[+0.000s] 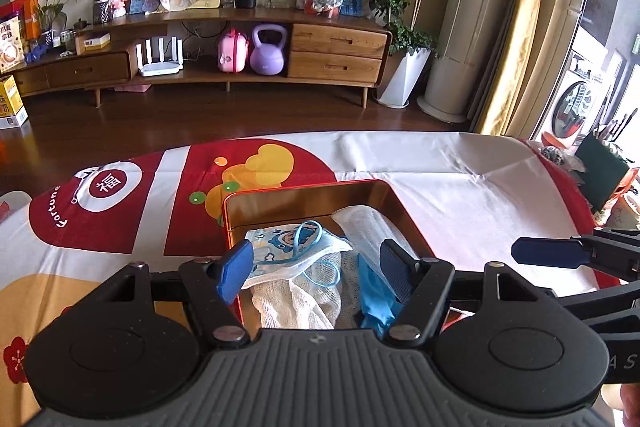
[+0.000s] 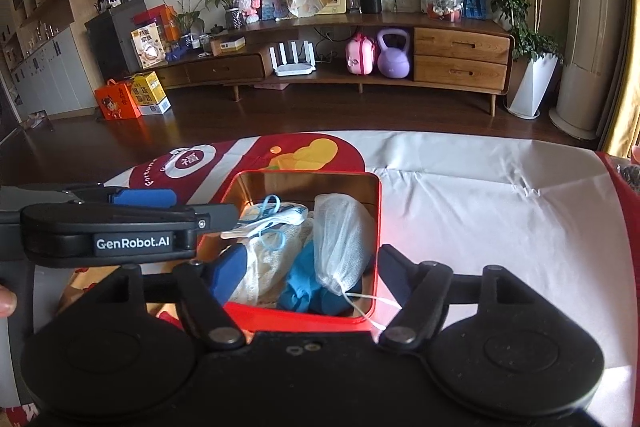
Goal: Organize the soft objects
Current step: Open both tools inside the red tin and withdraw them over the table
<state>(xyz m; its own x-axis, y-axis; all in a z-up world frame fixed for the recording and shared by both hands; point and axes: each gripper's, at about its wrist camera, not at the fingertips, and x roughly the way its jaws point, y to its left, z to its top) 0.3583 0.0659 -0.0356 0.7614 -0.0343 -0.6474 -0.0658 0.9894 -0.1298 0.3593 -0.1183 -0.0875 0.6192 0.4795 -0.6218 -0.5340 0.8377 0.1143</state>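
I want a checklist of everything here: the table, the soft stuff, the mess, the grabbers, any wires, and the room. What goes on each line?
Surface: table under a red and white printed cloth, creased on the white part.
Job's things: open red tin holding a child's face mask with blue loops, a white mesh bag, white gauze cloth and a blue glove.
Clutter: a white drawstring trails over the tin's near rim.
Grippers: left gripper open above the tin; right gripper open, its fingers either side of the tin.
Cables: wires behind the TV cabinet, near a white router.
Surroundings: wooden floor, purple kettlebell, potted plants, curtains.
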